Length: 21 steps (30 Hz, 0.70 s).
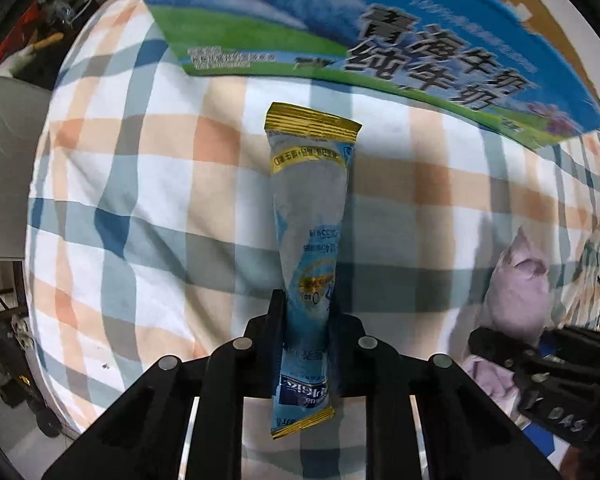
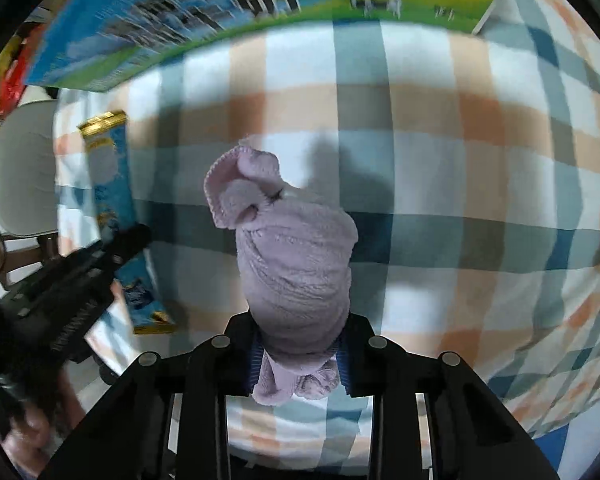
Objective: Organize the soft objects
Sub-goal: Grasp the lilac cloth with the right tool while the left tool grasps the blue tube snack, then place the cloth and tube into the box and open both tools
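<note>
My left gripper (image 1: 306, 320) is shut on a long blue sachet (image 1: 310, 208) with gold sealed ends, held above the checked cloth (image 1: 140, 200) and pointing at the carton. My right gripper (image 2: 300, 340) is shut on a bunched lilac fleece cloth (image 2: 292, 256), which sticks up between the fingers. In the left wrist view, the lilac cloth (image 1: 516, 284) and the right gripper (image 1: 540, 364) appear at the lower right. In the right wrist view, the sachet (image 2: 112, 200) and the left gripper (image 2: 76, 276) sit at the left, blurred.
A big blue and green milk carton (image 1: 380, 40), open at its top, stands ahead on the checked cloth; it also fills the top of the right wrist view (image 2: 180, 12). A grey chair seat (image 1: 8, 160) and floor clutter lie beyond the table's left edge.
</note>
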### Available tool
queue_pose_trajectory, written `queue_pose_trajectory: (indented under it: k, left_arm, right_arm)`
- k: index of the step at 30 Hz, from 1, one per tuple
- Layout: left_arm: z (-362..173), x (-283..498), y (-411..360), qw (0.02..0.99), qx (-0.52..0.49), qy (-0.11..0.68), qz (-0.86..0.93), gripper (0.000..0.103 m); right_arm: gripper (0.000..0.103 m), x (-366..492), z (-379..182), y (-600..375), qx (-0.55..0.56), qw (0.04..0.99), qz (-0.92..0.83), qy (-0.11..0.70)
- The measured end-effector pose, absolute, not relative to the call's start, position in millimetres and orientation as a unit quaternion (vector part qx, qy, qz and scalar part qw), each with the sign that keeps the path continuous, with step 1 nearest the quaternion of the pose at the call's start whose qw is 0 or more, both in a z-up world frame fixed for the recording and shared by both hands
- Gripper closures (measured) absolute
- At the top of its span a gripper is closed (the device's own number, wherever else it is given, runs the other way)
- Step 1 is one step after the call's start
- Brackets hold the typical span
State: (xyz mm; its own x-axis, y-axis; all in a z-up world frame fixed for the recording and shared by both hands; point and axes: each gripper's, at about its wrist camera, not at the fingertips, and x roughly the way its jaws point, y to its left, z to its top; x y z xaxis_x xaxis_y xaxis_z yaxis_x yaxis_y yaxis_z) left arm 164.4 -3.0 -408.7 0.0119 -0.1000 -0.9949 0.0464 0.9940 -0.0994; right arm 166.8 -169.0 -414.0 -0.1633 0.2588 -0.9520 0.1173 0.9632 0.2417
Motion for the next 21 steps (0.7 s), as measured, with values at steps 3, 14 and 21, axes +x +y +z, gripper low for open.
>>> queue_pose_trajectory:
  k: [3, 14, 21]
  left_arm:
    - [-385.4, 162.7, -14.4, 0.722, -0.024, 0.688, -0.069, 0.088]
    - [-256.2, 212.8, -5.3, 0.767, -0.063, 0.623, -0.143, 0.088]
    - [-231.1, 299.6, -11.5, 0.769, -0.052, 0.622, -0.141, 0.088]
  right_arm:
    - [0.072, 168.4, -383.7, -175.7, 0.136, 0.650, 0.070, 0.744]
    - [0.072, 209.5, -269.4, -200.5, 0.171, 0.706, 0.099, 0.680]
    - [0.072, 284.6, -247.7, -191.7, 0.154, 0.725, 0.069, 0.667]
